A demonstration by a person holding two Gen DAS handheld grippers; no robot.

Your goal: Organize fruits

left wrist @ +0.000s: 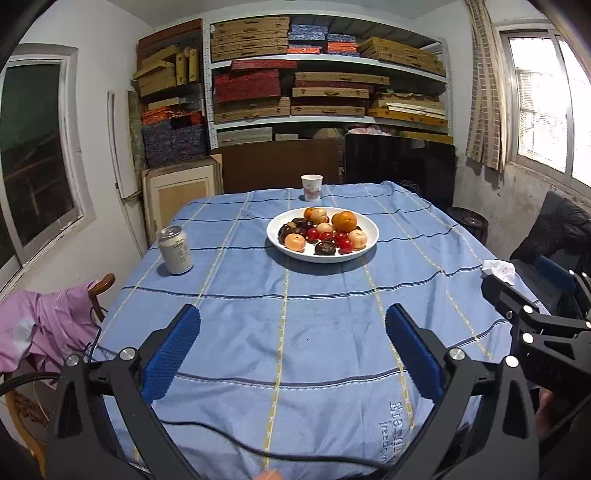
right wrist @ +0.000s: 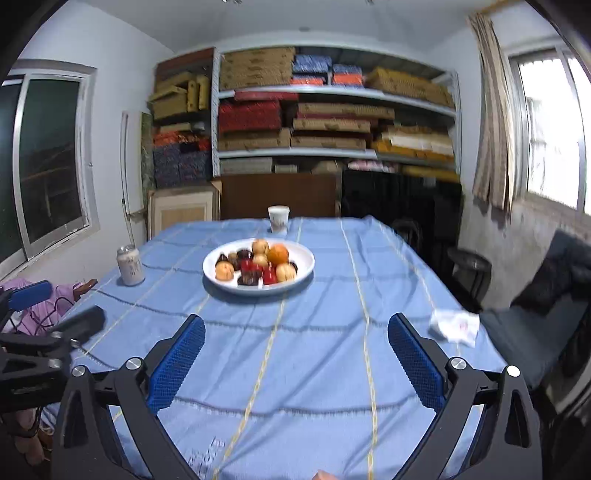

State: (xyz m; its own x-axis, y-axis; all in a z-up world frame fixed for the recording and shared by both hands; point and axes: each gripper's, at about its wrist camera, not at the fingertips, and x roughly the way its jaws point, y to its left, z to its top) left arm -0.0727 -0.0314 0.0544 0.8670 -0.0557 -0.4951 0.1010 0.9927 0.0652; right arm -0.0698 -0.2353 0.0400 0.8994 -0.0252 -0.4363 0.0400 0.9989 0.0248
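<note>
Fruits [left wrist: 321, 232] sit heaped on the white plate [left wrist: 364, 221], so both my left gripper [left wrist: 293, 345] and right gripper [right wrist: 295, 354] gape wide, empty, well short of it.

- White walls [left wrist: 103, 66] and a white ceiling [right wrist: 295, 22] enclose a small room.
- A metal shelving unit [left wrist: 328, 62] fills the back wall, stacked with flat boxes in tan, red, blue and orange.
- More boxes [left wrist: 173, 144] are piled at its left; a brown panel [left wrist: 280, 162] and a black panel [left wrist: 399, 162] lean below it.
- A dark window [left wrist: 33, 147] is set in the left wall.
- A bright window [left wrist: 543, 107] on the right lets in daylight beside a beige patterned curtain [left wrist: 487, 92].
- A table under a blue striped cloth [left wrist: 317, 325] fills the middle.
- A wooden chair [left wrist: 103, 288] draped in pink cloth [left wrist: 48, 325] stands at left.
- A dark seat [right wrist: 546, 302] stands at right.
</note>
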